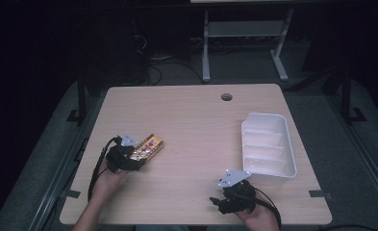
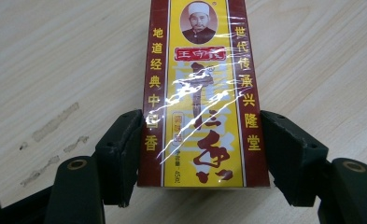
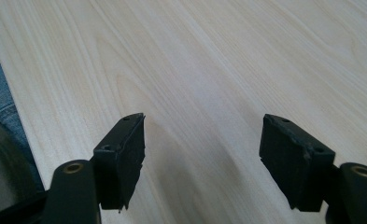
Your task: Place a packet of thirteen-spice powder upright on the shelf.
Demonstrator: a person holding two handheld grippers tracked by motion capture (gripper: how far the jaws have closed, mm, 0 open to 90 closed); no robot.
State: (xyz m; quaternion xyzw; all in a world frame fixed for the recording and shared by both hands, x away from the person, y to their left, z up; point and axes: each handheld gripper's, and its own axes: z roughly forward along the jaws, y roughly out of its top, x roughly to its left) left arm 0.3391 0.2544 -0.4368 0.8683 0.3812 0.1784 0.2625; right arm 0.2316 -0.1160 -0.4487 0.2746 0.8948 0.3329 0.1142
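While the left gripper [image 2: 197, 154] sat clamped on the yellow box [image 1: 146, 147] at the frame's left, the right gripper [image 3: 202, 154] waited spread apart, the white tray [image 1: 289, 159] seemingly unfilled.

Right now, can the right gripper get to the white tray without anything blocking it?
Probably yes. The right gripper is open near the table's front edge, the white tray lies just beyond it, and bare table is between them.

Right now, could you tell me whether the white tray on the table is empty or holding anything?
Empty: the white tray shows only its bare ribbed bottom in the high view, and the spice box lies apart on the table, between the left gripper's jaws.
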